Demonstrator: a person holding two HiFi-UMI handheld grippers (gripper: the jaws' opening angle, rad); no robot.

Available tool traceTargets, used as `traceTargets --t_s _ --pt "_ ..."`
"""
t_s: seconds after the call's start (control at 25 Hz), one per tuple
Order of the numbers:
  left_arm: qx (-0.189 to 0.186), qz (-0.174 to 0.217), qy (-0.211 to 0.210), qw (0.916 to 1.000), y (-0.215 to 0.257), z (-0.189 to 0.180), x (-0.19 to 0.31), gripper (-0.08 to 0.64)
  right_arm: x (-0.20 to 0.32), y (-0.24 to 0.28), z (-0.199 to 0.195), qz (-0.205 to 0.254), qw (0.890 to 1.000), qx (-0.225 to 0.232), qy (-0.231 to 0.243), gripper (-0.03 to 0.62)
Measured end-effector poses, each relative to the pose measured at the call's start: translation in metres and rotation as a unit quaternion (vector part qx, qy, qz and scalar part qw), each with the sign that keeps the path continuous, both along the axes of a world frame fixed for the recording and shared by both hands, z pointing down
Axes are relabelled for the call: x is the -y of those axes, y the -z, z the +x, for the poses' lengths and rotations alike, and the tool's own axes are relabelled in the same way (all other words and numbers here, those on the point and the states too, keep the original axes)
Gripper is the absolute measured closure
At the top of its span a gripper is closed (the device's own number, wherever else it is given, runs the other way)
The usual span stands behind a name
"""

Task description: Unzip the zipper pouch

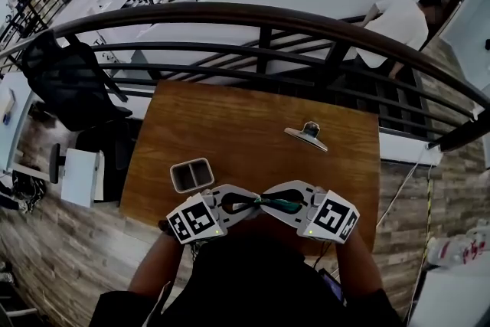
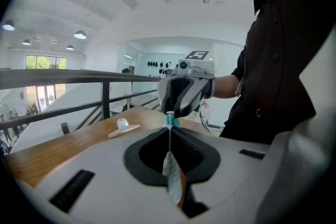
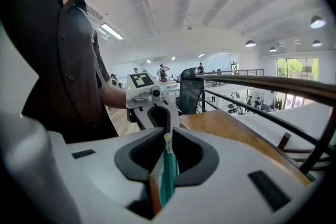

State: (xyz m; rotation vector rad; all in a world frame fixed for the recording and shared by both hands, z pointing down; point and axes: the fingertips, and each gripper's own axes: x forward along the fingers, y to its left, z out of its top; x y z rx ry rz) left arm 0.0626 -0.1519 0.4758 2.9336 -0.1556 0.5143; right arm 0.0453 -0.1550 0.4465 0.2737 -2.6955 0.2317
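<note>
The left tool (image 2: 169,131) is squeezed shut on one thin end of the zipper pouch (image 2: 171,173) — soft, pale cloth with a teal zipper. The right tool (image 3: 168,136) pinches the zipper end. The pouch is held up over the near edge of the smooth brown wooden table (image 1: 230,126).

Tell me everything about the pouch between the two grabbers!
The zipper pouch is thin greyish fabric with an orange edge and a teal zipper. It is stretched between the left gripper and right gripper, both shut on its ends, by the near edge of the wooden table. Whether it is open cannot be told.
</note>
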Motion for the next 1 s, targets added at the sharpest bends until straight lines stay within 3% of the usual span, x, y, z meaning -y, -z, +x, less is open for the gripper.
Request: traceTargets --t_s 0.2,0.44,0.6,0.8,1.0 --pt "-0.003 -0.005 0.002 1.0 -0.002 -0.002 0.0 0.543 -0.002 -0.001 -0.001 0.018 1.0 -0.011 0.007 0.548" --pt "-0.021 -0.013 0.019 0.9995 0.002 -0.008 0.006 0.543 0.006 0.011 0.009 0.022 0.999 0.031 -0.025 0.551" --pt "-0.042 -0.02 0.032 0.9984 0.009 -0.011 0.012 0.543 0.011 0.013 0.019 -0.019 0.994 0.077 -0.07 0.551" --pt "-0.049 -0.02 0.038 0.9979 0.013 -0.011 0.016 0.543 0.016 0.016 0.021 -0.087 0.976 0.163 -0.113 0.551" --pt "-0.029 -0.01 0.039 0.9988 0.006 -0.01 0.017 0.543 0.018 0.01 0.019 -0.126 0.969 0.174 -0.123 0.552"
